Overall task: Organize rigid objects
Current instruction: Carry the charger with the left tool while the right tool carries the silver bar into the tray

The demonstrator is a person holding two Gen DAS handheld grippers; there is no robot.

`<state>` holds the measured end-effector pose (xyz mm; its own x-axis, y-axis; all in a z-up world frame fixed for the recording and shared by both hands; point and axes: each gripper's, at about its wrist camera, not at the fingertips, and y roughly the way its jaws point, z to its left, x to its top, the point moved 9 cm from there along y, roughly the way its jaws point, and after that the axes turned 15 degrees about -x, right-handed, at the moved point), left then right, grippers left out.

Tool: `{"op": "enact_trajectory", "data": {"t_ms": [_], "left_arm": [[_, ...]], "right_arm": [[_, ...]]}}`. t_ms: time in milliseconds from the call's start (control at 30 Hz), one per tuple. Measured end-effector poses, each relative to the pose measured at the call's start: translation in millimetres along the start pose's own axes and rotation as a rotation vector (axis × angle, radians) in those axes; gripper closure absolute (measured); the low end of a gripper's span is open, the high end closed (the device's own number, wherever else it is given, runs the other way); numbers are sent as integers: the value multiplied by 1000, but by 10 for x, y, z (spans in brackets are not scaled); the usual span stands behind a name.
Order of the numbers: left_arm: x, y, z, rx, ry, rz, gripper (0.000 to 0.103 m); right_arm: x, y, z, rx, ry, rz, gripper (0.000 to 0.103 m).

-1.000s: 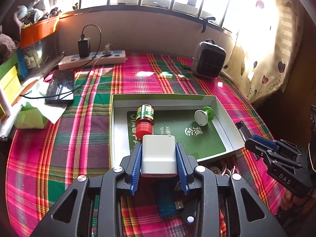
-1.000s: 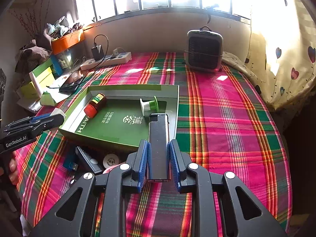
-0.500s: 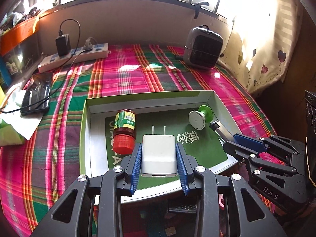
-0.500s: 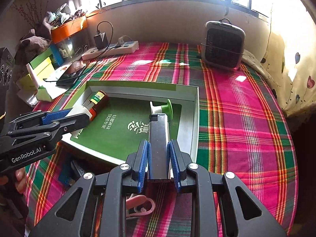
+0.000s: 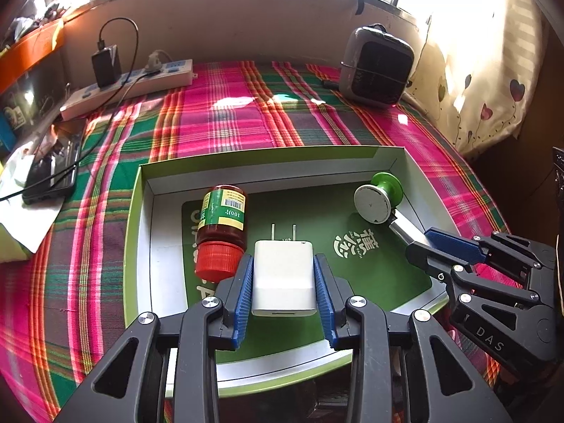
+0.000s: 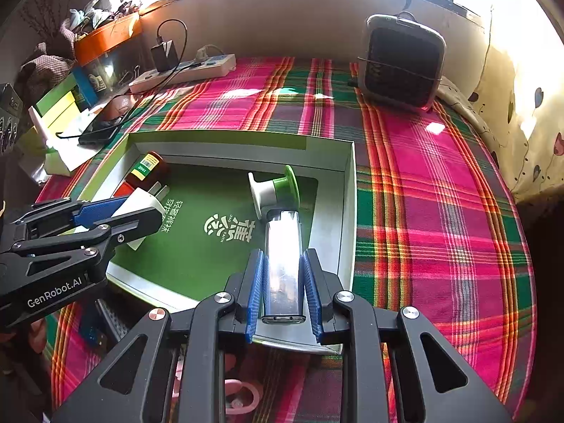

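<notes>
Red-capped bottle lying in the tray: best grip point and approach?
Take the bottle across its labelled body, coming from above with one finger on each long side. It lies flat on the tray floor with the red cap toward the camera, so the round sides are exposed. The charger in the left gripper sits close by the cap, leaving little room there.

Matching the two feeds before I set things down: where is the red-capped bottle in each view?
Left wrist: red-capped bottle lies left of centre, beside the charger.
Right wrist: red-capped bottle at mid-left, in the box's far-left corner.
Shared landmark: green-and-white spool.
</notes>
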<state>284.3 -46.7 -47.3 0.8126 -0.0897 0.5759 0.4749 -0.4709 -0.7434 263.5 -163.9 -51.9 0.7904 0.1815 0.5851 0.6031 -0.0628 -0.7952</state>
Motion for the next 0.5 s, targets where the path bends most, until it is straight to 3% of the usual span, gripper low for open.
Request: {"op": "enact_trajectory", "data": {"t_ms": [500], "left_arm": [[-14, 70, 51, 3, -8, 14, 71]], "right_arm": [[39, 62, -8, -38, -5, -17, 79]]}}
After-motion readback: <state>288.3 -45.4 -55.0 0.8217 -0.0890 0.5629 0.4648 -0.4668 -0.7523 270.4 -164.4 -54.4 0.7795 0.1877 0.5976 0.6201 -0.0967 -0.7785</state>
